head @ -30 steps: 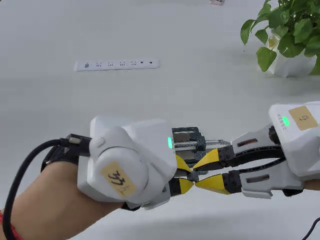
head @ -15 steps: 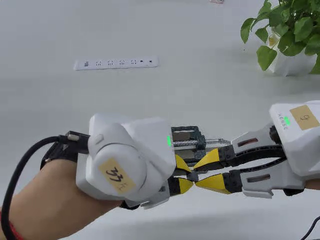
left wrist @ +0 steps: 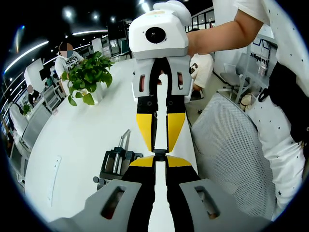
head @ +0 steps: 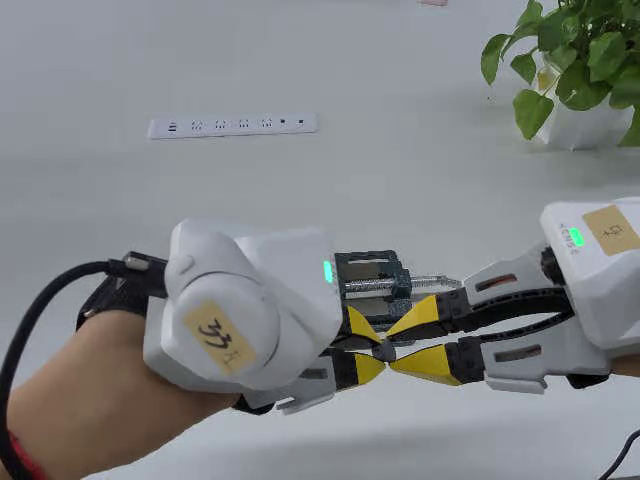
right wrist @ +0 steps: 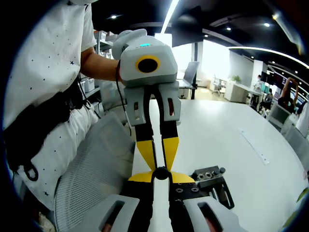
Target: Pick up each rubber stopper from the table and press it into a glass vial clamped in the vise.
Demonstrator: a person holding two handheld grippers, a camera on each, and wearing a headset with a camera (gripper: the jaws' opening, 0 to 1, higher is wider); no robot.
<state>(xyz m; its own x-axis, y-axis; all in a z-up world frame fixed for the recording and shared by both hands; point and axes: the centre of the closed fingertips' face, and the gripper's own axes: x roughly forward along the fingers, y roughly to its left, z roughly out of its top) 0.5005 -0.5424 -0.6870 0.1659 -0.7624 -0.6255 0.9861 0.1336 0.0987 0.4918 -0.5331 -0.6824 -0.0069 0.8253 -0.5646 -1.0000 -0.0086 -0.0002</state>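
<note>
While the left gripper point(head: 378, 348) and the right gripper point(head: 393, 357) meet tip to tip above the bench point(head: 300, 190), each has its fingers clenched on the small dark stopper point(head: 384, 352), and I cannot tell which one bears it. The vise point(head: 372, 276) stands just beyond the tips, away from the person, about equally near to both. I would judge the coming move a short carry that way; I cannot make out a vial in it, and the stopper is too small to read its axis.
</note>
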